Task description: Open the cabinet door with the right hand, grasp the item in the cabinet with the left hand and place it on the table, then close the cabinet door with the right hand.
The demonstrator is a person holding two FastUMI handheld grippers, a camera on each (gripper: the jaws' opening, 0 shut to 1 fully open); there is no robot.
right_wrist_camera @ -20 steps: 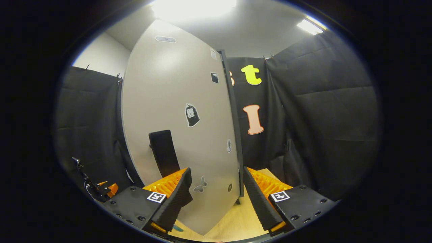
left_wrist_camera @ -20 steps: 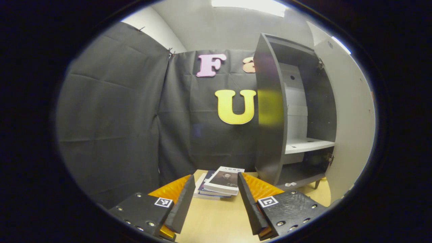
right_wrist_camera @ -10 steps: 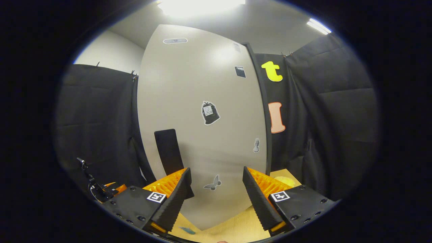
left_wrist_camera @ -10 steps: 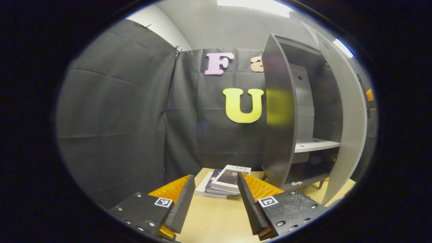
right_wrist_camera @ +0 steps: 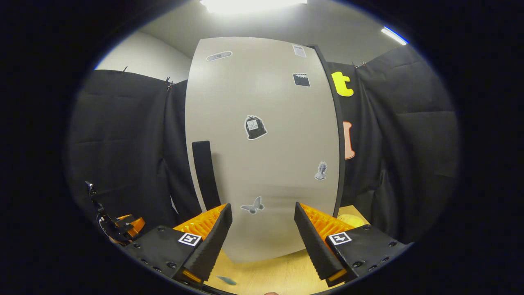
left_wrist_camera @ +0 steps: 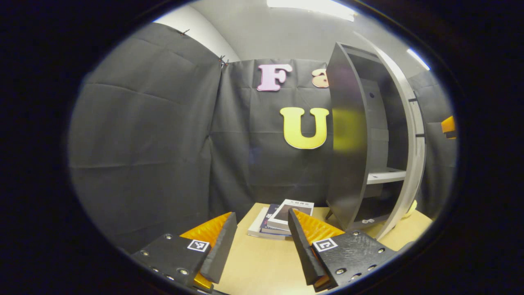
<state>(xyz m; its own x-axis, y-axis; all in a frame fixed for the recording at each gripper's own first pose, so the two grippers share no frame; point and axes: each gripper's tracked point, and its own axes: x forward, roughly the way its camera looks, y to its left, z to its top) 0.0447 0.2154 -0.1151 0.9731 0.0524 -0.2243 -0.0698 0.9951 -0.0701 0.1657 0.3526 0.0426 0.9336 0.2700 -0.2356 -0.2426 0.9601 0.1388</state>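
There was one cabinet (left_wrist_camera: 352,139), with one door (right_wrist_camera: 262,147), and one stack of books (left_wrist_camera: 282,217) that lay on the table (left_wrist_camera: 262,262) just beside the cabinet's left side. How many books the stack held was hard to count; at least three. The door was pale grey with one dark handle (right_wrist_camera: 204,174) and several small stickers; from the left gripper view it stood almost edge-on, partly covering the inner shelf (left_wrist_camera: 385,175). The left gripper (left_wrist_camera: 262,241) hovered over the table with fingers apart, holding nothing. The right gripper (right_wrist_camera: 263,235) faced the door, fingers also spread, empty. A yellow object (right_wrist_camera: 348,220) behind the door was mostly hidden.
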